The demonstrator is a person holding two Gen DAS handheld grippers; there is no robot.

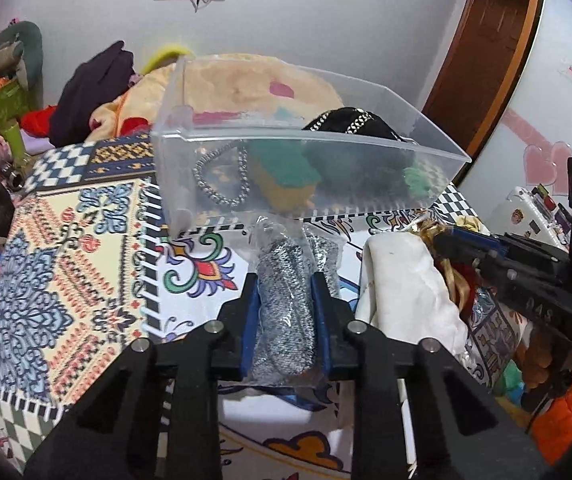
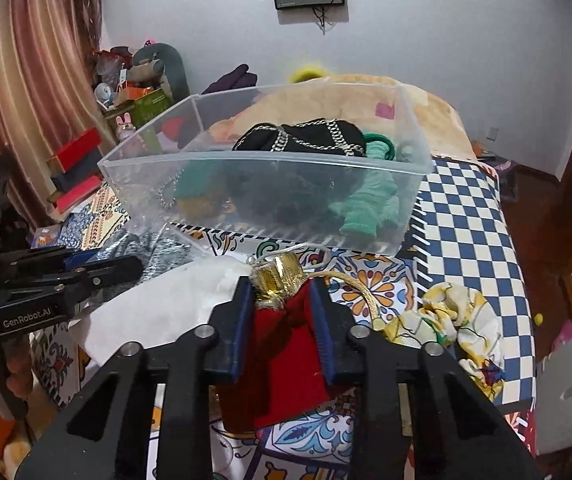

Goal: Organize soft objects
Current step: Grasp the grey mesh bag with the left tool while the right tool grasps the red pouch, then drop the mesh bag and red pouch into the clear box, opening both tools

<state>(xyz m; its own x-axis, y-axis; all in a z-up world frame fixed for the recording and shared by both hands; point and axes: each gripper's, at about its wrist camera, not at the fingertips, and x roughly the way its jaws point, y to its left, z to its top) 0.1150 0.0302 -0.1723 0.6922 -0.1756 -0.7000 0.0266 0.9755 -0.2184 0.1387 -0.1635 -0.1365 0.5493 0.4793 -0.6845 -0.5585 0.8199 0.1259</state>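
- The step in hand is the pick-up: both grippers have closed on soft items lying on the patterned bedspread [image 1: 66, 264] in front of the clear plastic bin [image 1: 302, 168], and neither item has gone into the bin yet.
- The left gripper [image 1: 285, 292] is closed to a narrow gap, its blue pads pressing both sides of a grey knit piece in a clear plastic bag [image 1: 284, 312]. The bag lies lengthwise between the jaws, its far end pointing at the bin's near wall.
- The right gripper [image 2: 282, 304] is pinched almost fully, clamped on a red velvet pouch [image 2: 282, 344] with a gold-trimmed neck and a gold cord that trails off to the right.
- A white cloth [image 1: 402, 280] lies between the two held items, and a yellow floral scrunchie [image 2: 458, 320] sits on the bedspread just right of the pouch; both are still loose.
- The bin already holds a black chain-trimmed bag [image 2: 306, 140], a green knit piece [image 2: 370, 204] and some other soft things seen dimly through the wall.
- Next, I judge, each gripper must lift clear of the bin's near rim, carry forward over the opening, then release. The slippery plastic bag may slide in the grip, and the pouch's dangling cord could catch on the rim.
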